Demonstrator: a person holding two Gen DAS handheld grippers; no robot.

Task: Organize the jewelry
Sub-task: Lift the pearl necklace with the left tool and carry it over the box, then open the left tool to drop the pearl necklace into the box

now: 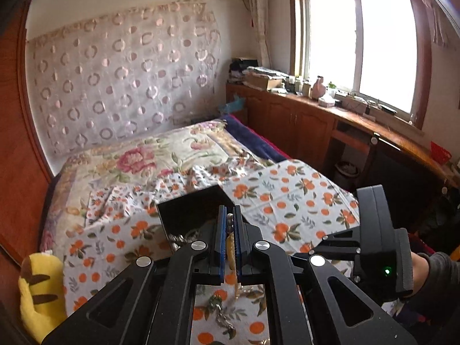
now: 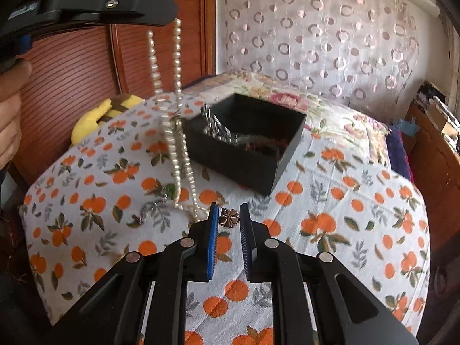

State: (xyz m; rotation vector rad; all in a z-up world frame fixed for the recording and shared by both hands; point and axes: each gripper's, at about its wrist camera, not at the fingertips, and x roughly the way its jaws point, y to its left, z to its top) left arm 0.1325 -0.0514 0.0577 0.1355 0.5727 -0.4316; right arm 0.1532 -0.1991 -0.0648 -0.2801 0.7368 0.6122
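While your left gripper (image 1: 229, 224) hangs above the near left part of the orange-print cloth (image 2: 330, 201), its jaws are pinched tight on a pearl necklace (image 2: 175, 120). The strand drops straight down in two runs, long axis vertical. Its low end is just beside the cloth, near the near edge; whether it touches there you cannot tell.

The black box (image 2: 247, 143) sits toward the middle of the cloth, open top up, some jewelry already inside. From the hanging pearls it lies just beside them, to the right and a little farther back. The coming move turns on that: the strand has to clear the box's near left wall.

Your right gripper (image 2: 228, 218) is near the cloth's near edge, jaws narrowly apart, pinching a small flower-shaped charm (image 2: 228, 218) at the tips. The box is ahead of it.

A silver chain (image 2: 149, 208) lies loose on the cloth, left of the right gripper.
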